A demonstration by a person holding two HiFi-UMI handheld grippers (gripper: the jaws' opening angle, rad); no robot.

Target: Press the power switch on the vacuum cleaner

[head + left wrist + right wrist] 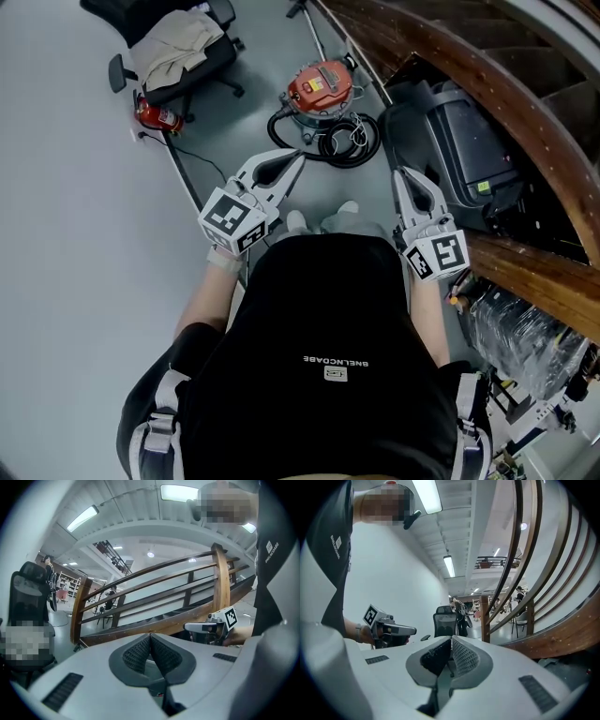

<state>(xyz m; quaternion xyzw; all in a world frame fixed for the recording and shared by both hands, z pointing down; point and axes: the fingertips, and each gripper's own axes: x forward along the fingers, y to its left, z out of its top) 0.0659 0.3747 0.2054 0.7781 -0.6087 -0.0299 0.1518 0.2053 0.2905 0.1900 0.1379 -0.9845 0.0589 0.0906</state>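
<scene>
**Both claws shut, vacuum well ahead on the floor**

Here's the head view: the vacuum [321, 89], red on top, sits on the grey floor [75, 281] straight ahead of the person [328, 375]. A black hose [330, 142] lies coiled around its near side. To its left is a chair [192, 66] with a pale cloth [176, 47] draped over it, and a red extinguisher [157, 116] lies just beside the chair. To the right runs the curved wooden rail [487, 94].

The left gripper [298, 159] is held out in front of the body, its tip aimed toward the hose coil. The right gripper [401, 178] is level with it on the other side, pointing forward. Neither touches the vacuum, and both stand clear of it.

Now the left gripper view: left gripper [150, 637] has its jaws pressed together at the tips, with nothing between them. The rail [150, 578] is beyond, and the right gripper [206, 627] shows off to the side.

Right gripper view: right gripper [451, 640] likewise has its jaws closed tip to tip and is empty. The left gripper [391, 630] is at the left and the chair [444, 620] stands ahead.
</scene>
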